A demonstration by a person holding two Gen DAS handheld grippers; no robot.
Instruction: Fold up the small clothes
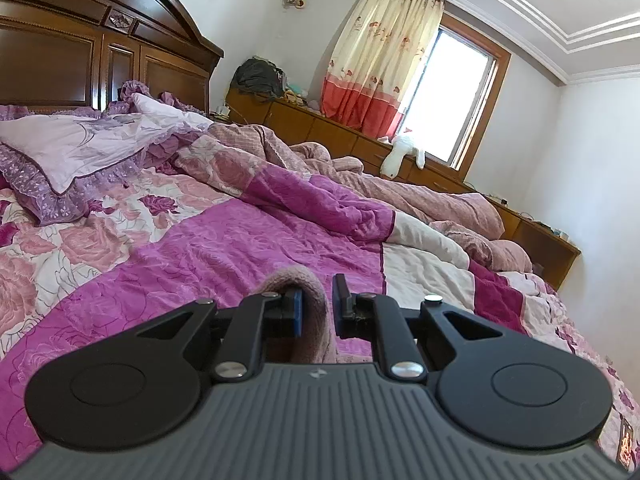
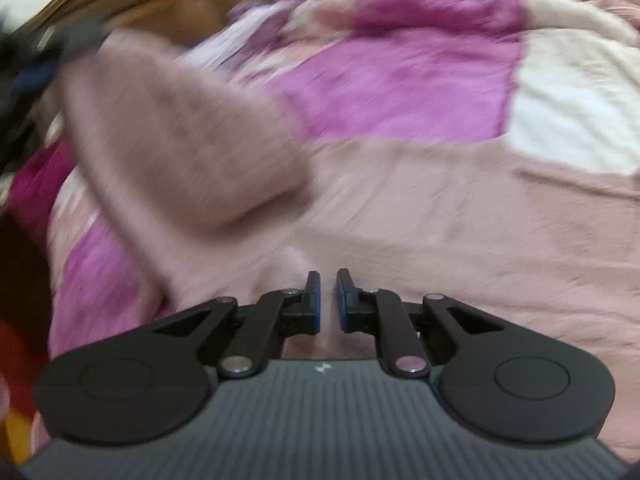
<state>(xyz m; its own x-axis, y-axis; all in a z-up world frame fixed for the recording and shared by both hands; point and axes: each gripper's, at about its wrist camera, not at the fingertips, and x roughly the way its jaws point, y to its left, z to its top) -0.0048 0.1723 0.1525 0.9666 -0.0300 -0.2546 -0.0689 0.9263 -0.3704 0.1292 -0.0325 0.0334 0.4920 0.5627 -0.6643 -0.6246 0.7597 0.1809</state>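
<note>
A small dusty-pink knit garment [image 2: 400,216] lies spread on the bed. In the right wrist view one part of it [image 2: 180,136] is lifted up toward the left gripper [image 2: 36,68], blurred at the far left. In the left wrist view my left gripper [image 1: 318,304] holds a fold of the pink garment [image 1: 312,304] between its blue pads, draped over the left finger, with the jaws partly apart. My right gripper [image 2: 328,300] hovers low over the garment with its jaws close together and a narrow gap between them. I cannot tell whether cloth is pinched there.
The bed has a magenta and floral quilt [image 1: 224,240], a purple pillow [image 1: 72,148] near the wooden headboard [image 1: 100,40], and a bunched pink blanket [image 1: 400,184] along the far side. A low wooden cabinet [image 1: 340,132] and window stand beyond.
</note>
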